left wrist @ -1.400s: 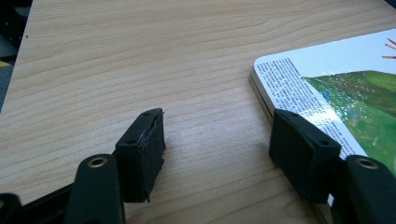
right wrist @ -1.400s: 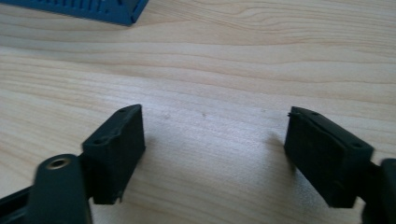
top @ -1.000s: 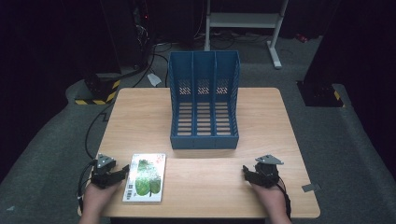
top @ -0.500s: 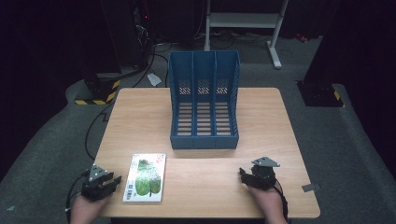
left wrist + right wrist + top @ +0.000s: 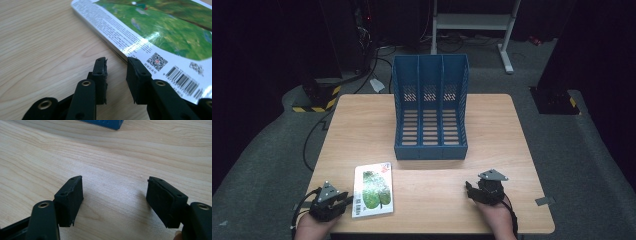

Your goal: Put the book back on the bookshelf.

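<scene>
A thin book (image 5: 372, 189) with a green cover and a barcode lies flat near the table's front left (image 5: 162, 32). My left gripper (image 5: 344, 201) sits just left of it, low over the wood. Its jaws have just been closing and now stand drawn together (image 5: 116, 62) with nothing between them, tips at the book's near corner. My right gripper (image 5: 470, 190) rests near the front right edge. It is open (image 5: 115, 187), with bare wood between its pads.
A blue three-slot file rack (image 5: 430, 115) stands upright at the middle of the wooden table (image 5: 362, 125), and its base edge (image 5: 105, 123) is in the right gripper view. Dark floor, cables and a white stand frame (image 5: 472, 22) lie beyond.
My left gripper has pulled back toward the front edge and then edged right toward the book, and its jaws have closed. The right gripper has stayed in place.
</scene>
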Demonstrator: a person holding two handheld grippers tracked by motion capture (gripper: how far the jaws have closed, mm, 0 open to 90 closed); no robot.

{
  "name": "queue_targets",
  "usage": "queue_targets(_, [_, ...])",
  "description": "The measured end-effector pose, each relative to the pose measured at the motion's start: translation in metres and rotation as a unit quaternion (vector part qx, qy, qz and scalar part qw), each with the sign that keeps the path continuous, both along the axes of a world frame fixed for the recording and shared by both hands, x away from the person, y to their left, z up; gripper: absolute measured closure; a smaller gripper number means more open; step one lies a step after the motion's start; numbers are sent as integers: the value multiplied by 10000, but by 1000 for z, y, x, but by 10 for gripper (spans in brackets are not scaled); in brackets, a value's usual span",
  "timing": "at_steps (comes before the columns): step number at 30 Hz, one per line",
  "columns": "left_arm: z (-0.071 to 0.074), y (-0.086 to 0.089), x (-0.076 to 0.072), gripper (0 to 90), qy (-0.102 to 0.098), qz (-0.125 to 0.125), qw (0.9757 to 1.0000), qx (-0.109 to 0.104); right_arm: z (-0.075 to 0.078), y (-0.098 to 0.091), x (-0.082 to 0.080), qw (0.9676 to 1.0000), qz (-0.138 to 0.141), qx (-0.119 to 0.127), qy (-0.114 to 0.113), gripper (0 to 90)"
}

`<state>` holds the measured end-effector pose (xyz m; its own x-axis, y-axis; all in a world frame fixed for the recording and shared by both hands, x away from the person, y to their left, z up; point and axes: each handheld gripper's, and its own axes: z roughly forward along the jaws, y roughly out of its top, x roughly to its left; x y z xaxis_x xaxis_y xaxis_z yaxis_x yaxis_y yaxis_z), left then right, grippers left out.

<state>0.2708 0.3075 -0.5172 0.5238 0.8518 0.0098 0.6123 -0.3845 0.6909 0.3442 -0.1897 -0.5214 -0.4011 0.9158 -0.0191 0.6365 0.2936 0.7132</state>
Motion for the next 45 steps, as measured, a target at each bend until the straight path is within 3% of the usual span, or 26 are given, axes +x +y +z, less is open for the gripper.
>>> queue_targets(5, [1,-20,0,658,17,-517,9987,47,1,2,-1,10000,35,-16,-27,295])
queue_targets(9, [2,-30,-1,630,48,-643,9979,117,1,2,-1,10000,43,-22,-32,296])
queue_targets(11, [2,-25,1,624,-10,-486,9987,140,1,2,-1,10000,38,-15,-30,297])
queue_targets(14, [-1,-12,5,655,-52,-33,10000,-60,1,1,-1,10000,26,-8,-34,298])
queue_targets(19, [-6,7,14,663,-263,619,9968,-443,1,1,-1,10000,29,-12,-38,301])
queue_targets(22, [2,7,22,658,-405,889,9941,-463,1,2,-1,10000,22,-11,-34,302])
queue_targets(24, [11,0,32,630,-510,866,9937,-503,1,2,-2,10000,17,-13,-43,304])
queue_targets(26, [14,-5,42,618,-492,750,9940,-631,1,3,-2,10000,38,-33,-63,304])
queue_targets(30, [3,-11,61,548,-396,831,9928,-772,7,12,-7,9996,181,39,-217,303])
queue_targets(34, [-6,-9,72,494,-231,808,9895,-1176,10,25,-14,9988,393,65,-296,304])
queue_targets(36, [-9,-11,76,460,-132,724,9906,-1150,10,33,-17,9983,521,75,-252,304])
queue_targets(41, [-9,-7,74,495,-59,703,9893,-1281,11,43,-23,9973,664,26,-318,300])
queue_targets(45, [-8,-7,65,509,-26,472,9910,-1254,11,45,-24,9967,737,25,-331,295])
